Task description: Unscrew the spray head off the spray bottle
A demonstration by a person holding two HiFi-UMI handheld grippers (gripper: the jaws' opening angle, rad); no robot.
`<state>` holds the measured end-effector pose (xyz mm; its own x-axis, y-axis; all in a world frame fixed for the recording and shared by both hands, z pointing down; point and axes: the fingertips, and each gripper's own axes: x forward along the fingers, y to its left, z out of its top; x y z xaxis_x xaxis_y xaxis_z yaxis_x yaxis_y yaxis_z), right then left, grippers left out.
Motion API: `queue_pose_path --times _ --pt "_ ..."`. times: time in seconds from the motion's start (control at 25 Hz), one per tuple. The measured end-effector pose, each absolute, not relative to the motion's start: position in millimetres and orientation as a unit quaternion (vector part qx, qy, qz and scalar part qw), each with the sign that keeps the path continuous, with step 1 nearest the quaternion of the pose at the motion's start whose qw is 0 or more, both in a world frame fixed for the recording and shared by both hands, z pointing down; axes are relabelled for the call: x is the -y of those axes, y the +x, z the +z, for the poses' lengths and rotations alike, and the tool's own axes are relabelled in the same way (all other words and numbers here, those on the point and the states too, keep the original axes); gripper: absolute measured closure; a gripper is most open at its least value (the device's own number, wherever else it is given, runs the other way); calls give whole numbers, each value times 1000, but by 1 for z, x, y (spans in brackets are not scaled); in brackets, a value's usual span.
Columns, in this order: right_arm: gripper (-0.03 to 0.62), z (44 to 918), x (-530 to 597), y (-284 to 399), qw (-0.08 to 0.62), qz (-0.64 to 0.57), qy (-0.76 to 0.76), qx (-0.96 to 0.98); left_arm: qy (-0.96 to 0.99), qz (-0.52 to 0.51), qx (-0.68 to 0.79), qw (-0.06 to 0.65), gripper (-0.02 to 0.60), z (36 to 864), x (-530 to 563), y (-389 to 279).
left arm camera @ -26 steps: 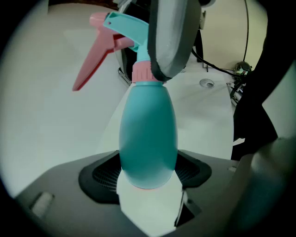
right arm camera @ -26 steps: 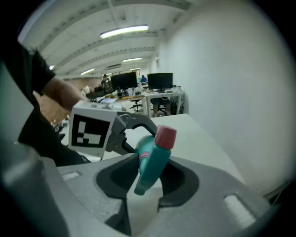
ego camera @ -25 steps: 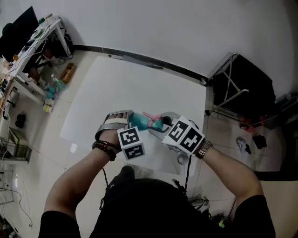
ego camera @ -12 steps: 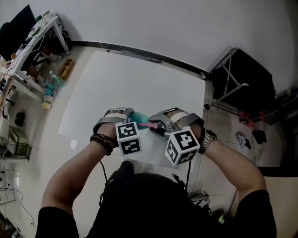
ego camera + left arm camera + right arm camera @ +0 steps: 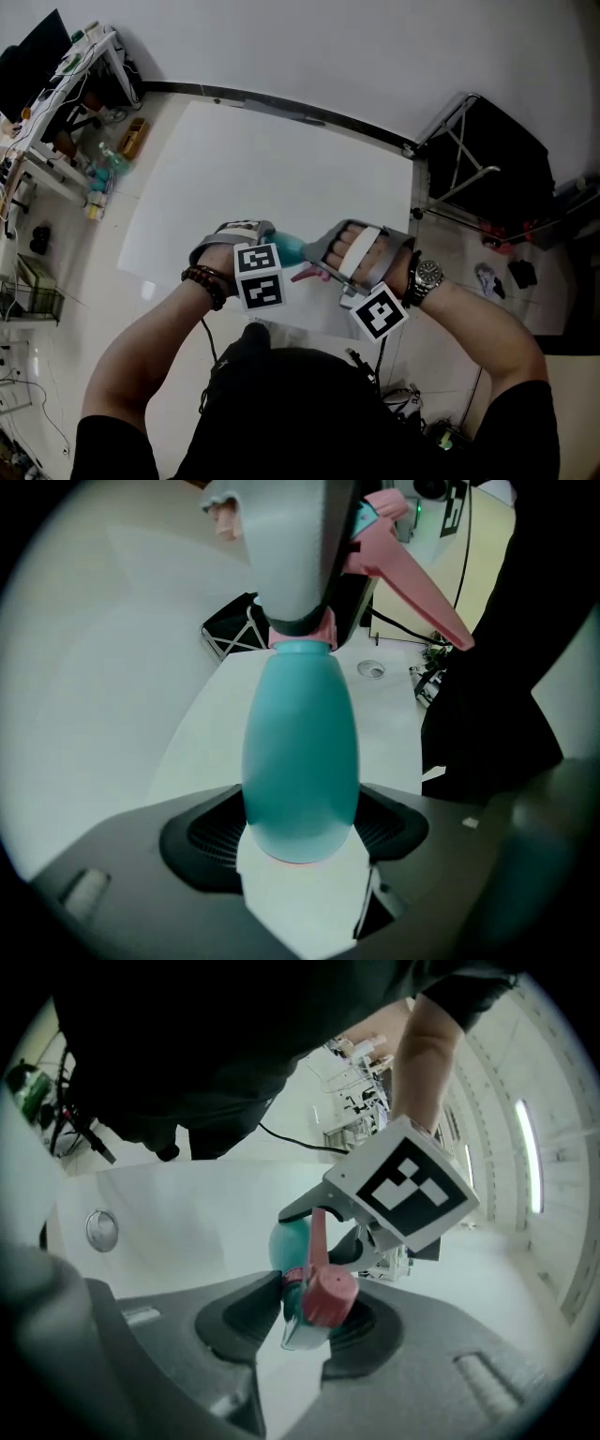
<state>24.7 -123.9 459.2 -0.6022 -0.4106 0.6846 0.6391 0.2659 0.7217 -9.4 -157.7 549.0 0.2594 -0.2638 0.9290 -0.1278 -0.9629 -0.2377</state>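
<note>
Spray bottle (image 5: 300,752): aloft between both grippers | left gripper (image 5: 302,855): jaws clamped on its teal base, bracing it | right gripper (image 5: 309,1321): jaws part-closed on pink spray head (image 5: 328,1296) (trigger (image 5: 417,583) jutting out), presumably to twist | below: white table (image 5: 262,169).

The spray bottle (image 5: 300,752) is smooth teal plastic with a slight sheen; the spray head (image 5: 417,583), matt pink plastic. The table top (image 5: 253,159) is white, smooth, matt; the wristwatch (image 5: 427,275), glossy metal.

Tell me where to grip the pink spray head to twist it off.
Take the spray head by its body just above the neck, coming from its top end, in line with the bottle. The trigger juts sideways, so keep jaws off it.
</note>
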Motion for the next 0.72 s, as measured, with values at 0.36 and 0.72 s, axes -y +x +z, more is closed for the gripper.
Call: queue_pose_path --times 0.36,0.72 --pt "479 463 118 36 413 -669 -120 605 -803 -589 -87 23 204 550 144 -3" --pt "479 468 110 43 391 -706 -149 571 -801 -597 -40 -8 204 553 128 0"
